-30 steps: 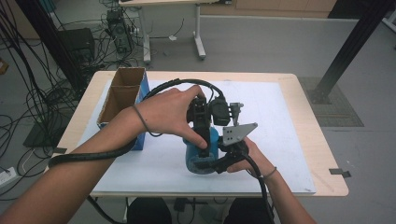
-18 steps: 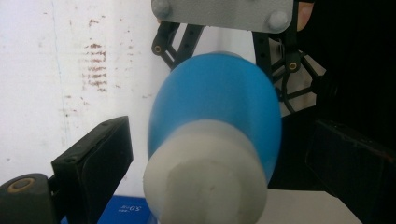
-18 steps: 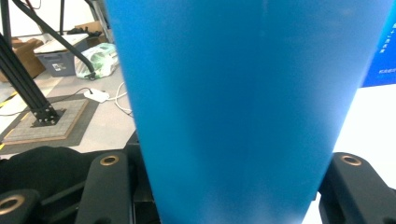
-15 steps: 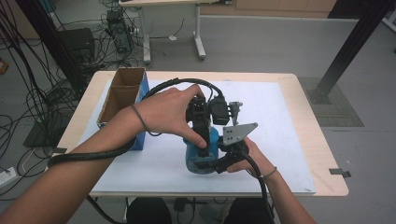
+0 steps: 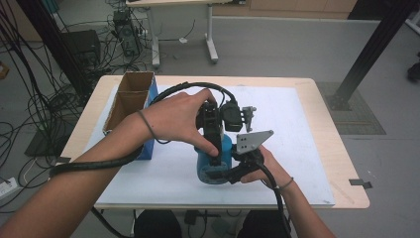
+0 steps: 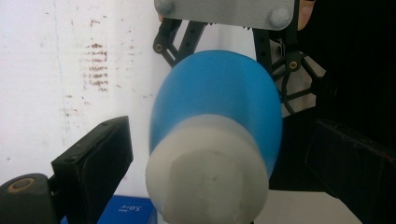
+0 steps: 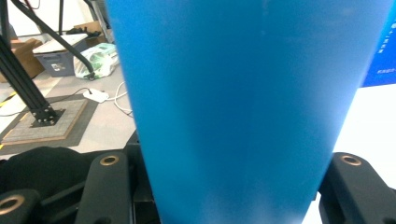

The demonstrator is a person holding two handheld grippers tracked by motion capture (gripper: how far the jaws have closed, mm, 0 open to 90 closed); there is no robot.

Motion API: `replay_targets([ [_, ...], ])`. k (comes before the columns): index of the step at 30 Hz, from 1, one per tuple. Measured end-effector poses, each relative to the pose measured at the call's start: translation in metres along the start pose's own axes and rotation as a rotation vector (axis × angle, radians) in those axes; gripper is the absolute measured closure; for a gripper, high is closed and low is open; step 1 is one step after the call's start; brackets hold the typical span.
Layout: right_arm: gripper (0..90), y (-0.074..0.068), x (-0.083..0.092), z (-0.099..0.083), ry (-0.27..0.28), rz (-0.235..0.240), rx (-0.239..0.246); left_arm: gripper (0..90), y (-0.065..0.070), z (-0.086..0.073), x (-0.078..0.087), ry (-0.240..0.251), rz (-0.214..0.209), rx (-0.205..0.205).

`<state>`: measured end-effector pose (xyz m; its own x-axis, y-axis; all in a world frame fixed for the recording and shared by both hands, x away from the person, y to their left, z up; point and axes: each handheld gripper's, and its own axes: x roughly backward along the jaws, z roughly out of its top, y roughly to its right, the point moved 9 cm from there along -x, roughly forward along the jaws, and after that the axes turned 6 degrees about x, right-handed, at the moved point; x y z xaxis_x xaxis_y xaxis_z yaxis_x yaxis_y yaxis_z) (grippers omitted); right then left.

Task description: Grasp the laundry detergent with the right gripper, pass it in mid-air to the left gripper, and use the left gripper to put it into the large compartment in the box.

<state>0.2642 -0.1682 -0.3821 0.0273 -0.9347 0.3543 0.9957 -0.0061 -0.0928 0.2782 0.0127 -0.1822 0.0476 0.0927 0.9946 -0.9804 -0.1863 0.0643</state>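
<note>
Mostly hidden by hands: right hand-held gripper (image 5: 218,173) clamps blue bottle (image 5: 214,157); left hand-held gripper (image 5: 213,148) open round cap (image 6: 205,172).

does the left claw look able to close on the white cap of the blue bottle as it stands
Probably yes. The left claw has an open jaw on each side of the white cap, nothing between them. The right claw holds the blue bottle by its body, clear of the cap.
</note>
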Motion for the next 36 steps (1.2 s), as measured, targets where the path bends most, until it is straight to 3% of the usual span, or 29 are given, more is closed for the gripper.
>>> replay_targets([
  [36, 41.8, -0.0005, 0.0005, 0.0007, 0.003, -0.008, -0.004, 7.7, 0.0012, 0.0006, -0.0001, 0.001, -0.001, -0.003],
])
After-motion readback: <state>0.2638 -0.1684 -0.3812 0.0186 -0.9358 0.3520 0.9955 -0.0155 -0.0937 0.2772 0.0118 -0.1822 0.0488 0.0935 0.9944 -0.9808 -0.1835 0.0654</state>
